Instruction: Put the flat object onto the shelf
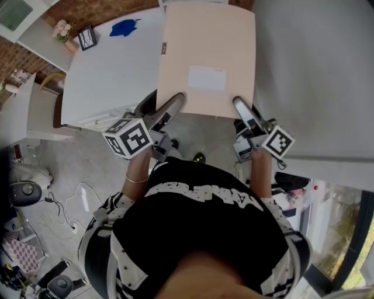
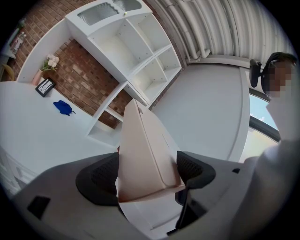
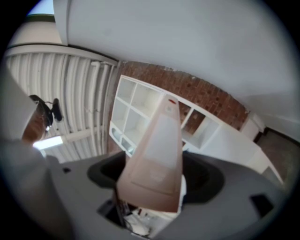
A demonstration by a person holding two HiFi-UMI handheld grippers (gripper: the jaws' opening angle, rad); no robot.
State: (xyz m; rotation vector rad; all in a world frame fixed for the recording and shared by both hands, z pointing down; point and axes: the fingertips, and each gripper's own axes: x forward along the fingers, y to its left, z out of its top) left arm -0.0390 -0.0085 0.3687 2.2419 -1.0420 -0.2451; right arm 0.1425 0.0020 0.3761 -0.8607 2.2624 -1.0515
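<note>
— Head view: holding what?
— Clamped on the pink flat folder (image 1: pixel 207 58), near edge, left gripper (image 1: pixel 177 100) and right gripper (image 1: pixel 238 103) alike. Sits centre top of frame, white bench (image 1: pixel 111 76) at its left.

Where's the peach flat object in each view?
Head view: peach flat object top centre, near edge held by left tongs and right tongs.
Left gripper view: object centre, clamped edge-on.
Right gripper view: object centre, clamped.
Shared landmark: brick wall.
</note>
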